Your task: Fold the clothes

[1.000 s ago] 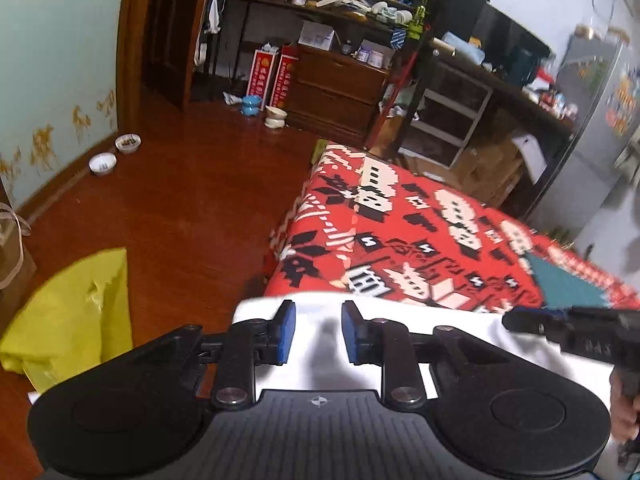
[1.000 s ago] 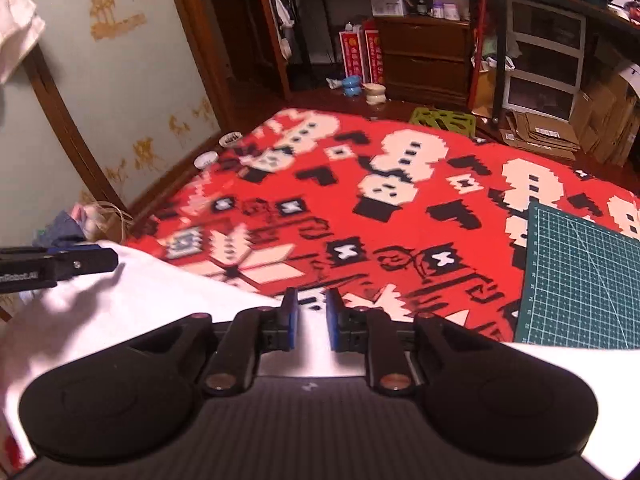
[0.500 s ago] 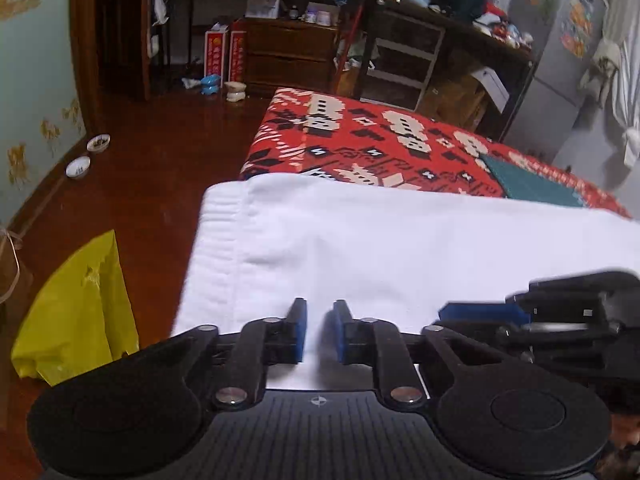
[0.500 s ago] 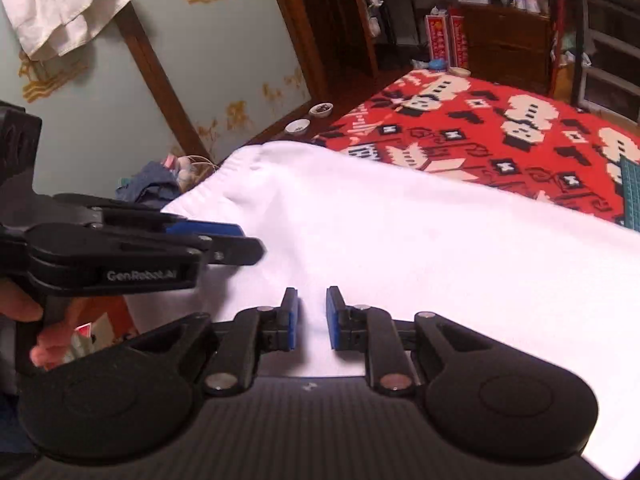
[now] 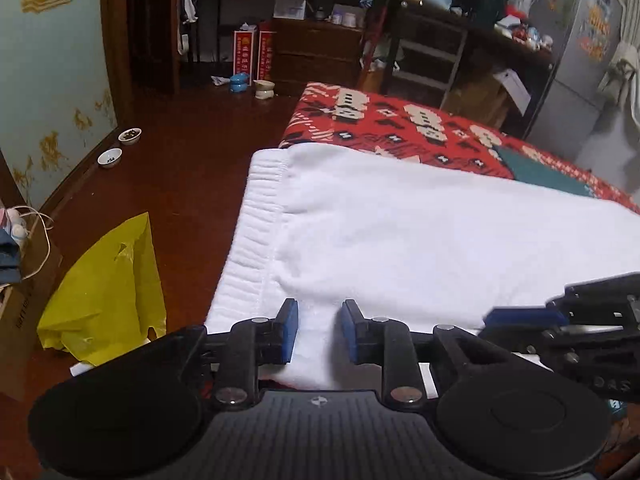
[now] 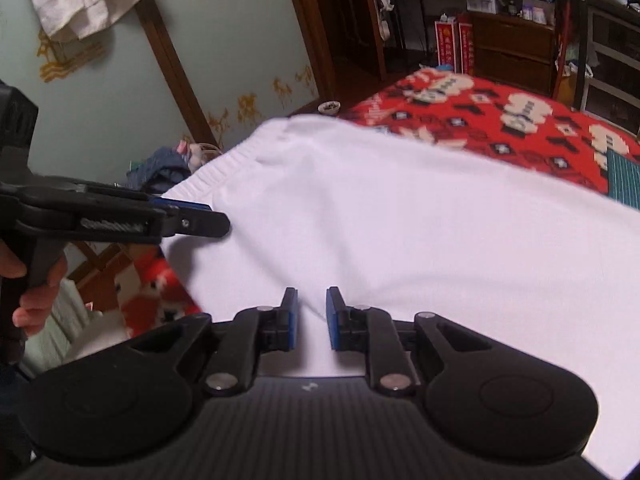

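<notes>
A white knit garment (image 5: 400, 240) with a ribbed hem (image 5: 256, 220) lies spread over the red patterned table cover (image 5: 400, 120); it also shows in the right wrist view (image 6: 400, 216). My left gripper (image 5: 318, 330) is open over the garment's near edge, with cloth between the pads but not pinched. My right gripper (image 6: 311, 316) is slightly open over the garment's near edge, a fold of cloth between its pads. The right gripper shows at the lower right of the left wrist view (image 5: 520, 316), and the left gripper shows at the left of the right wrist view (image 6: 192, 220).
A green cutting mat (image 5: 540, 168) lies on the cover beyond the garment. A yellow plastic bag (image 5: 108, 288) and a cardboard box (image 5: 24, 280) stand on the wooden floor at left. Two small bowls (image 5: 120, 146) sit by the wall. Shelves and drawers (image 5: 320, 52) line the far side.
Both grippers pulled back toward the garment's near edge, and the garment now lies spread over the table. The left gripper's jaws opened wider; the right gripper's opened a little.
</notes>
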A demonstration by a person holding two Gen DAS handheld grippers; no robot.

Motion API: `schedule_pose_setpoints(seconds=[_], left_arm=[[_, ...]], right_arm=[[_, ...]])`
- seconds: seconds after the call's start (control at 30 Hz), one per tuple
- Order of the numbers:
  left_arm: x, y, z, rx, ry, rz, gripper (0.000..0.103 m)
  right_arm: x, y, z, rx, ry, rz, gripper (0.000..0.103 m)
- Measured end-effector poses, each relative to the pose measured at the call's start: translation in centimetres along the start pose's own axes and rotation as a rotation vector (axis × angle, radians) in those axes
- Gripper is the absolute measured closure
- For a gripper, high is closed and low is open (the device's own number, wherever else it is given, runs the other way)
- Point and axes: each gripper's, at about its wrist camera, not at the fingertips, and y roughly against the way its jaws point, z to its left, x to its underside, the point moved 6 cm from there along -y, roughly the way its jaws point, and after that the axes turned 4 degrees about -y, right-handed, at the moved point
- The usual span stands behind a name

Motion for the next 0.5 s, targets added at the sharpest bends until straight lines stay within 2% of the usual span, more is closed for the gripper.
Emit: schedule_pose_setpoints(seconds=[0.1,0.2,0.3,0.4,0.5], left_arm=[[-0.4,0.7,0.2,-0.011,0.034,-0.007,0.079],[-0.7,1.7,-0.6,0.0,0.043,-0.025,0.079],[-1.3,2.4,-2.7,0.025,0.038,-0.047,0.072],[-1.9,2.8,-5.6,0.051,0.023,-0.067,0.065],[-2.4,2.6,-9.5,0.092,0.01,-0.086,0.056]], right_arm=[[0.4,1.4,-0.1,-0.013,-0.019,-0.017,0.085],[-0.1,3.9,-1.3,-0.011,-0.049,-0.074,0.084],[-0.5,7.1,-4.1,0.015,-0.09,-0.131,0.078],[0.1,11.3,-7.4,0.094,-0.099,-0.192,0.07],[1.8,15.1,-11.4,0.204,-0.099,-0.229,0.066]])
